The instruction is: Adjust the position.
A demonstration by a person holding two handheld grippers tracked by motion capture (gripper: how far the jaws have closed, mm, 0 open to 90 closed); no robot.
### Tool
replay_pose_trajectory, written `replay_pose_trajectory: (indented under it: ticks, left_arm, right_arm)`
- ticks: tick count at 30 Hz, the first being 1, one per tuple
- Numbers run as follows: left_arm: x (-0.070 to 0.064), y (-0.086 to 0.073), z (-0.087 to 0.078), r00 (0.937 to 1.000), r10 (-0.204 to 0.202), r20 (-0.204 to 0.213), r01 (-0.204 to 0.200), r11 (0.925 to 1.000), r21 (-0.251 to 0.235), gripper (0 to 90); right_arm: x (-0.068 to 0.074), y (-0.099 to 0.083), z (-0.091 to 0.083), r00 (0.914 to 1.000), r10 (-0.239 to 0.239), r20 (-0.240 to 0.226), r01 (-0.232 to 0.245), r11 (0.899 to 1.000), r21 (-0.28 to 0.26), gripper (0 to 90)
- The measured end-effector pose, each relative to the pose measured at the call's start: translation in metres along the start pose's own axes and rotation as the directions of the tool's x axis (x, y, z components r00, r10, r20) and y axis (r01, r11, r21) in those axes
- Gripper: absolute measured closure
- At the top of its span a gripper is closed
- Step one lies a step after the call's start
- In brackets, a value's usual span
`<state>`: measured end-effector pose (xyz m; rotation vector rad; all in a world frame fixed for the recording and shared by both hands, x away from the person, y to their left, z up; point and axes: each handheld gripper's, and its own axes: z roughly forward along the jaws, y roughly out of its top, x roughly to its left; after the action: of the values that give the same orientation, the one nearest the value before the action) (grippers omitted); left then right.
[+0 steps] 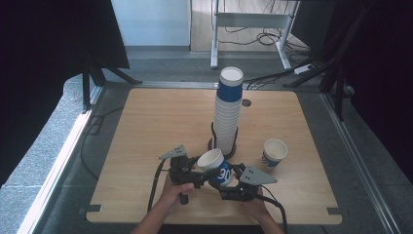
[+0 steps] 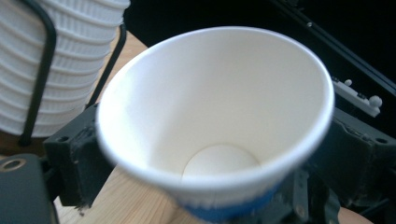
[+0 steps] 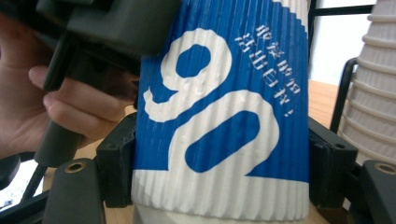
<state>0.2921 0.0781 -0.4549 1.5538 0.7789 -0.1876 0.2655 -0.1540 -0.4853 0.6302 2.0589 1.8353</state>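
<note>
A blue-and-white ribbed paper cup (image 1: pixel 217 167) marked "90" is held tilted just above the table's front middle. My left gripper (image 1: pixel 202 171) closes on it from the left. In the left gripper view the cup's empty white inside (image 2: pixel 219 107) faces the camera, with the left gripper (image 2: pixel 212 158) and its black pads on either side. My right gripper (image 1: pixel 229 178) grips it from the right. In the right gripper view the right gripper (image 3: pixel 224 168) clamps the cup's printed wall (image 3: pixel 219 126) between both pads.
A tall stack of cups (image 1: pixel 228 111) stands in a black wire holder (image 1: pixel 213 134) just behind the held cup, close in both gripper views (image 2: pixel 70 56) (image 3: pixel 373 93). A single upright cup (image 1: pixel 274 152) sits to the right. The wooden table (image 1: pixel 156 126) has bare room on its left.
</note>
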Motion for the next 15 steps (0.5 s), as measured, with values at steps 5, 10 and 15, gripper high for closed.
replay_pose_trajectory:
  ticks: [5,10,15]
  left_arm:
    - [0.0013,0.0003,0.0017,1.0,-0.006,0.005,0.006,0.9999,-0.01,14.9]
    - [-0.0001,-0.0012,0.0022,0.9998,0.019,0.001,-0.019,0.9998,-0.01,18.5]
    - [-0.0013,-0.002,0.0024,0.9985,0.053,-0.011,-0.053,0.9986,-0.005,19.6]
  right_arm:
    - [0.0006,0.0009,0.0003,1.0,0.0,-0.005,0.0,1.0,-0.005,26.9]
    - [-0.0001,0.0001,0.0013,1.0,0.001,-0.008,-0.001,1.0,0.006,26.5]
    - [-0.0014,0.0003,0.0017,0.9998,0.004,-0.021,-0.004,1.0,0.023,25.5]
